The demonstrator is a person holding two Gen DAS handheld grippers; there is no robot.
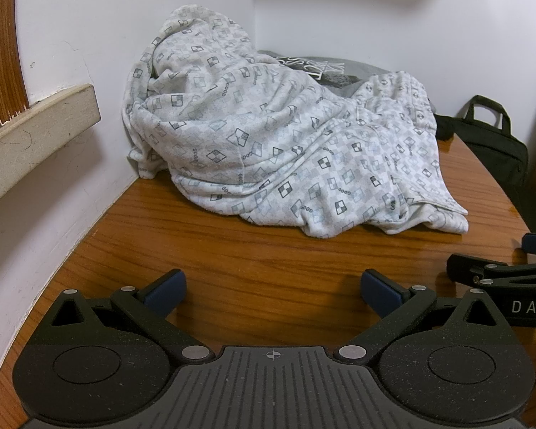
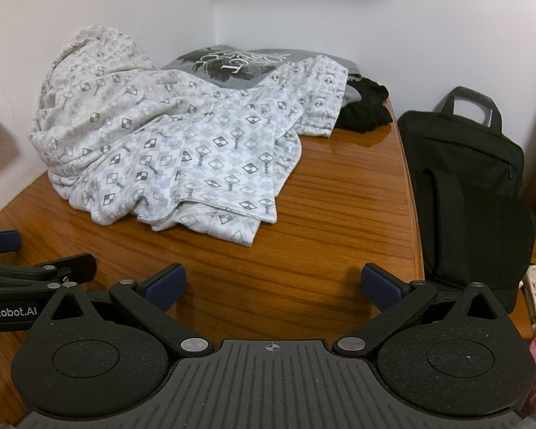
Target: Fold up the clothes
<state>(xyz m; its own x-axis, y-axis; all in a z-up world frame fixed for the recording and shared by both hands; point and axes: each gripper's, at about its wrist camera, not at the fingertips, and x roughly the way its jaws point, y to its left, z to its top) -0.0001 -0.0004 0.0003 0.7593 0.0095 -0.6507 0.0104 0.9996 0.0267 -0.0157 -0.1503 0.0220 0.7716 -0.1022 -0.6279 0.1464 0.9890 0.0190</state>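
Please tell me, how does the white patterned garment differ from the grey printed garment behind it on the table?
The white patterned garment is pale with small checked diamonds all over; the grey printed garment is plain grey with one large dark print and lettering. The white patterned garment is crumpled and heaped against the wall; the grey printed garment lies flatter. The white patterned garment is on top and mostly visible; the grey printed garment is partly covered by it. Both rest unfolded on the wooden table.

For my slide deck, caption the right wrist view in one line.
Open right gripper faces a crumpled patterned garment on a wooden table, black bag alongside.
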